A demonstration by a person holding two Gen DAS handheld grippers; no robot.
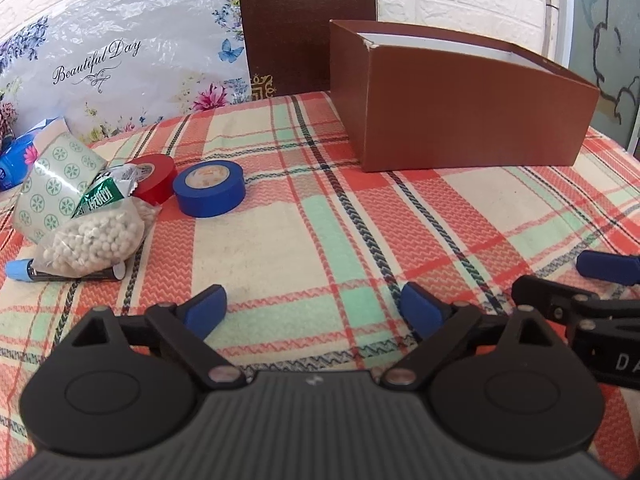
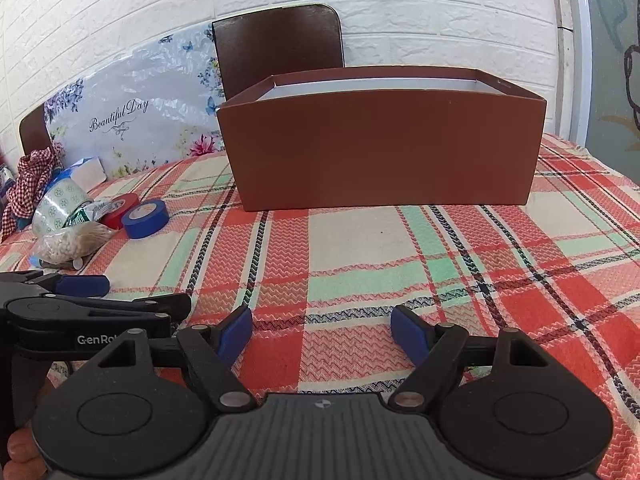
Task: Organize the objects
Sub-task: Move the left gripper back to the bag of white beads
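A brown open box (image 1: pixel 460 108) stands at the back right of the plaid tablecloth; it also shows in the right wrist view (image 2: pixel 380 148). A blue tape roll (image 1: pixel 209 188) and a red tape roll (image 1: pixel 154 178) lie at the left, next to a patterned tape roll (image 1: pixel 56 184), a bag of white beads (image 1: pixel 92 240) and a marker (image 1: pixel 24 270). The blue roll (image 2: pixel 145 219) and the bag (image 2: pixel 72 244) show at the left of the right wrist view. My left gripper (image 1: pixel 314 310) is open and empty, low over the cloth. My right gripper (image 2: pixel 322 334) is open and empty, facing the box.
A dark chair back (image 1: pixel 306 20) stands behind the table. A floral plastic sheet (image 1: pixel 120 60) leans on the brick wall. A blue packet (image 1: pixel 16 160) and a checked cloth (image 2: pixel 28 188) lie at the far left. The right gripper (image 1: pixel 600 296) shows at the left wrist view's right edge.
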